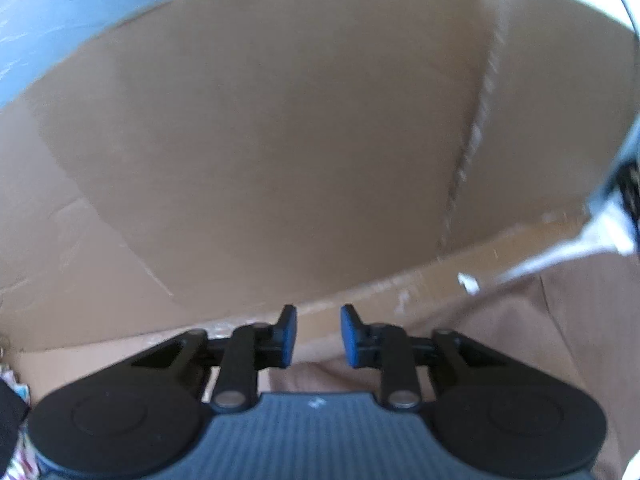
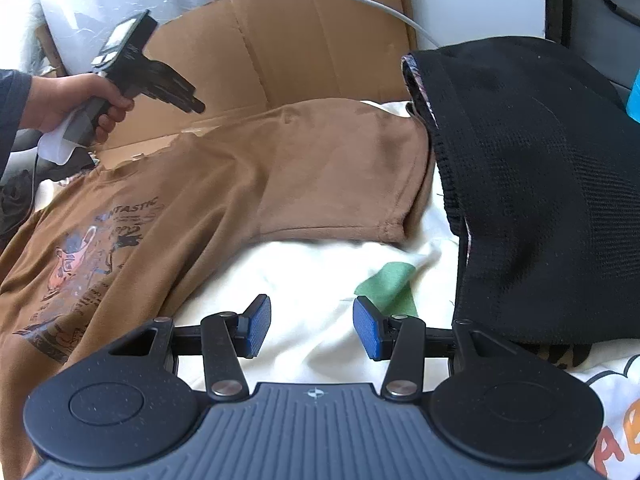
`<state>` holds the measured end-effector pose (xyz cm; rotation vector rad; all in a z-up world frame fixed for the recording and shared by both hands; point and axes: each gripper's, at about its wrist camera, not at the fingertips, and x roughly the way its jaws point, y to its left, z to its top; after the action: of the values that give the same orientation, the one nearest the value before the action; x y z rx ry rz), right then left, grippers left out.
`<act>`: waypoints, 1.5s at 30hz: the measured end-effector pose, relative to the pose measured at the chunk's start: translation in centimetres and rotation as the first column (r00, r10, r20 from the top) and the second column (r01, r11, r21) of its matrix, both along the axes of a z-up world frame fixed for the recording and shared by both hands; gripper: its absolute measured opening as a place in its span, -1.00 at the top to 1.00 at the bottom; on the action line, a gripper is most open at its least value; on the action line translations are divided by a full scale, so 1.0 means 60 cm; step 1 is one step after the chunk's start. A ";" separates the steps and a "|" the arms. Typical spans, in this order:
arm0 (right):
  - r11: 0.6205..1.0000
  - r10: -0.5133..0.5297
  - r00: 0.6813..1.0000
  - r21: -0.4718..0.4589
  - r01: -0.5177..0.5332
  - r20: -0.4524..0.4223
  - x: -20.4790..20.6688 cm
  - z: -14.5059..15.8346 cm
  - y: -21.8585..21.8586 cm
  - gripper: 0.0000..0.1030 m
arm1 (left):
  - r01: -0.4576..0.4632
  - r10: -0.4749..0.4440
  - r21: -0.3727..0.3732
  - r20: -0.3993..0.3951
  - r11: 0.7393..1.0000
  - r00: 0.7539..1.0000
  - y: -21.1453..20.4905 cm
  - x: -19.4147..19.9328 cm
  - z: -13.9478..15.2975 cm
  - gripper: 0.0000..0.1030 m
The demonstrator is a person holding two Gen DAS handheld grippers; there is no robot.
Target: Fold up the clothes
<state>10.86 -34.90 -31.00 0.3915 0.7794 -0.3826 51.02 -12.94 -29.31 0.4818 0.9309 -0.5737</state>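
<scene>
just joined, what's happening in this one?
A person is folding clothes with handheld tongs. A brown printed T-shirt lies spread on white cloth, beside a black knit garment, with cardboard behind. The right tongs hover open over the white cloth, holding nothing. The left tongs, gripped by a hand, are open above the shirt's far edge, facing the cardboard. Nothing is grasped yet.

Brown tee (image 2: 248, 168) w/ graphic print; black knit (image 2: 532, 184); white sheet (image 2: 320, 276).

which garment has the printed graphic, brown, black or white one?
The brown T-shirt: print at its left. The black knit shows none.
</scene>
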 end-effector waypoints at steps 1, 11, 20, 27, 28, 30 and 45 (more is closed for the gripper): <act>1.000 -0.001 1.000 -0.001 0.001 0.001 -0.001 0.001 -0.001 -0.02 | 0.019 -0.019 0.020 -0.009 1.000 1.000 -0.004 -0.001 -0.005 0.53; 1.000 -0.023 1.000 0.008 0.023 -0.009 -0.008 -0.006 -0.014 -0.02 | 0.134 -0.123 0.129 -0.093 0.983 0.988 -0.017 -0.019 -0.025 0.23; 1.000 -0.007 0.999 -0.004 0.007 -0.034 -0.015 -0.014 -0.017 -0.02 | 0.217 -0.201 0.174 -0.104 0.960 0.974 -0.031 -0.033 -0.055 -0.11; 1.000 -0.004 0.999 0.003 0.004 -0.045 -0.017 -0.022 -0.017 -0.02 | 0.295 -0.279 0.164 -0.112 0.941 0.954 -0.040 -0.051 -0.054 0.98; 1.000 -0.002 0.999 0.004 0.003 -0.044 -0.016 -0.023 -0.017 -0.02 | 0.296 -0.282 0.169 -0.105 0.940 0.954 -0.041 -0.051 -0.051 1.00; 1.000 0.001 0.999 0.003 -0.001 -0.041 -0.016 -0.022 -0.015 -0.02 | 0.293 -0.284 0.162 -0.079 0.942 0.956 -0.044 -0.049 -0.039 1.00; 1.000 -0.017 1.000 0.013 0.018 -0.019 -0.016 -0.016 -0.018 -0.02 | 0.242 -0.243 0.078 0.007 0.967 0.970 -0.054 -0.040 0.036 0.90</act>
<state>9.90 -35.96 -31.96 0.4076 0.7973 -0.3982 48.60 -16.19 -27.15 0.6747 0.8863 -0.7568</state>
